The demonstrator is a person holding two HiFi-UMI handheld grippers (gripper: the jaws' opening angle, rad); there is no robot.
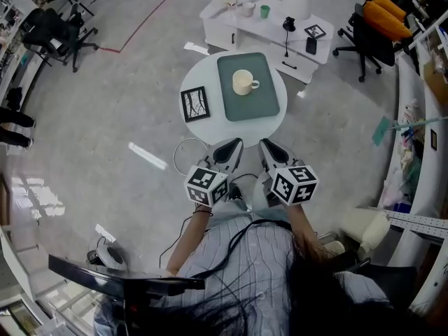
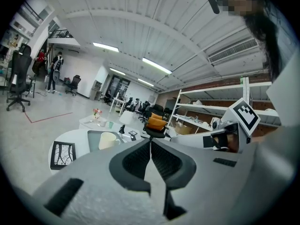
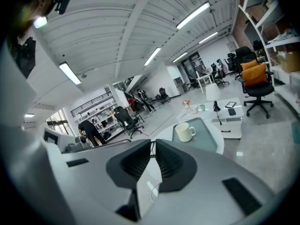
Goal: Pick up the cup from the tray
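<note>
A cream cup [image 1: 243, 82] with its handle to the right stands upright on a grey-green tray [image 1: 267, 102], which lies on a round white table [image 1: 194, 78]. The same cup [image 2: 107, 140] shows small in the left gripper view, and the cup [image 3: 184, 131] sits ahead in the right gripper view. My left gripper [image 1: 236, 143] and right gripper [image 1: 264, 143] hang side by side just short of the table's near edge, well apart from the cup. Both have their jaws shut with nothing between them.
A framed picture [image 1: 194, 104] lies on the table left of the tray. Behind the table stands a low white table [image 1: 231, 25] with a green cup [image 1: 264, 10], flowers and a lamp. Office chairs [image 1: 367, 30] stand at the right and far left. A cable loop lies on the floor below the table.
</note>
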